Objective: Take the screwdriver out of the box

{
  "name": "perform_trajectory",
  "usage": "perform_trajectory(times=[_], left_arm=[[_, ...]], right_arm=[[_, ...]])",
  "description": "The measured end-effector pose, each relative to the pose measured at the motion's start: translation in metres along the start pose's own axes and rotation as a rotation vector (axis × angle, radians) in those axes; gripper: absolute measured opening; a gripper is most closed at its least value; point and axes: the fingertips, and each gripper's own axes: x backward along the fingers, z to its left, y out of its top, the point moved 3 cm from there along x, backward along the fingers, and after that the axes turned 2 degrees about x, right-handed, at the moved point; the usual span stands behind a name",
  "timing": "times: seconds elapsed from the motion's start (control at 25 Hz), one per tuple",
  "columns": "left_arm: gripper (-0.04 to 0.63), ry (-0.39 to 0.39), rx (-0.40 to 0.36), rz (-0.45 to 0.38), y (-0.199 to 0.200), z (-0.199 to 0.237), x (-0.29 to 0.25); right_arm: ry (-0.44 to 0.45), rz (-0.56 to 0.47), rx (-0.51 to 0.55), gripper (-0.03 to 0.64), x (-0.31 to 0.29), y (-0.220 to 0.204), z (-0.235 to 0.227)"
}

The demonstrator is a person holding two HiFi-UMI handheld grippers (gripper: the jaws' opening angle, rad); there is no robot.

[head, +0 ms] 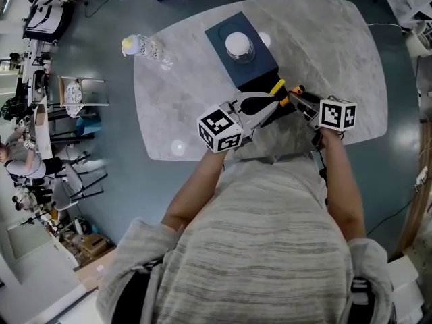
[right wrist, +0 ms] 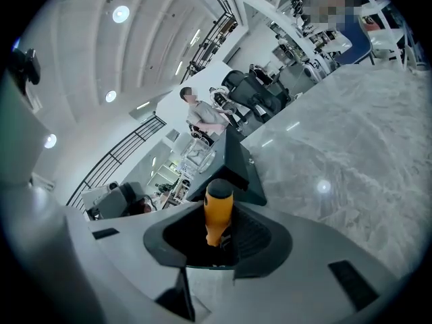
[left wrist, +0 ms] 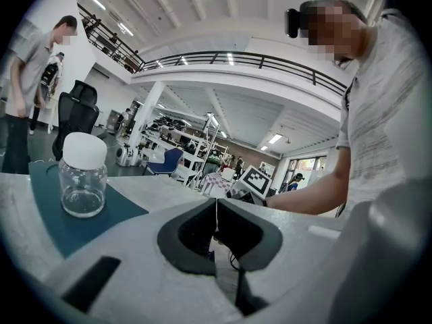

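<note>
Right tool [right wrist: 217, 233] clamps the screwdriver [right wrist: 218, 208] by its orange handle at the near right corner of the box [head: 260, 66], seemingly to draw it out, while left tool [left wrist: 216, 208], clenched on nothing, lies over the box's near end, probably to steady it.

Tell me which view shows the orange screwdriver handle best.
The right gripper view: the screwdriver handle stands large and centred between the right gripper's jaws, black cap visible. The head view shows the handle only as a small orange bit by that gripper. The left gripper view doesn't show it.
</note>
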Motion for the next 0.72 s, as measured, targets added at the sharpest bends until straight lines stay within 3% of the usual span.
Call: perform_trajectory(times=[0.4,0.72], left_arm=[[0.015,0.02,-0.003,-0.01,0.007,0.003,0.0],[0.015,0.085,0.002,-0.035,0.011,0.006,0.002]], right_arm=[[0.015,-0.022,0.031,0.126,0.01,0.017,0.014],[0.045,-0.03,0.052,0.126,0.024,0.03,0.02]])
